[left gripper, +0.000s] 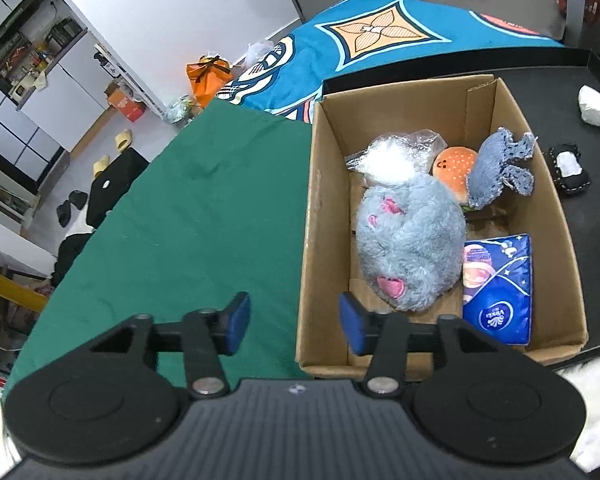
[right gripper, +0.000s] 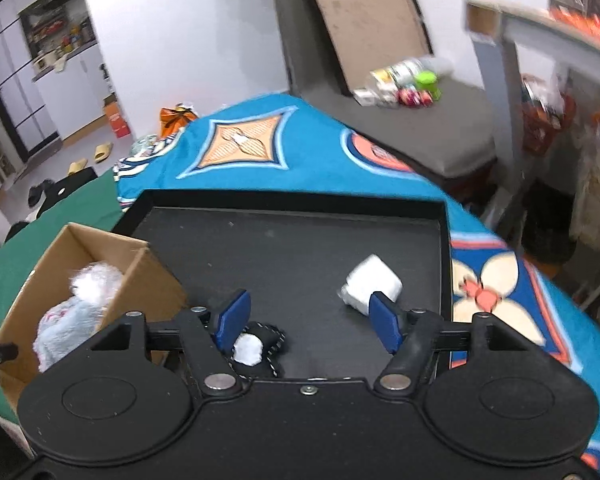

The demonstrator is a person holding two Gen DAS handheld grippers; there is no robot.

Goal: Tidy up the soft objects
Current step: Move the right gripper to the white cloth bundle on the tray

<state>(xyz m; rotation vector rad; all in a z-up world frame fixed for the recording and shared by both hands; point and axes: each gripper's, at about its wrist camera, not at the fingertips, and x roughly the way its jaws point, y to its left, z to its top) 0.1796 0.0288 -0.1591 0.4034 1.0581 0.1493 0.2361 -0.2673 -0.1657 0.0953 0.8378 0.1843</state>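
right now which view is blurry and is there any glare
Right wrist view: motion-smeared, worst at the shelf and cardboard box. Left wrist view: sharp, with glare on the plastic bag; fisheye bends the box walls.

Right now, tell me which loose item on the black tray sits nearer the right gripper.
The black-and-white plush, just under the right gripper by its left finger; the white bundle lies farther ahead on the tray.

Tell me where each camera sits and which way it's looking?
Left wrist: sits on the left gripper, looking down into the cardboard box holding a fluffy grey toy; only its open blue fingers show.
Right wrist: sits on the right gripper, looking down at the black tray, with a white bundle and a black-and-white toy; open fingers show.
Both see the box, tray, bundle and black-and-white toy.
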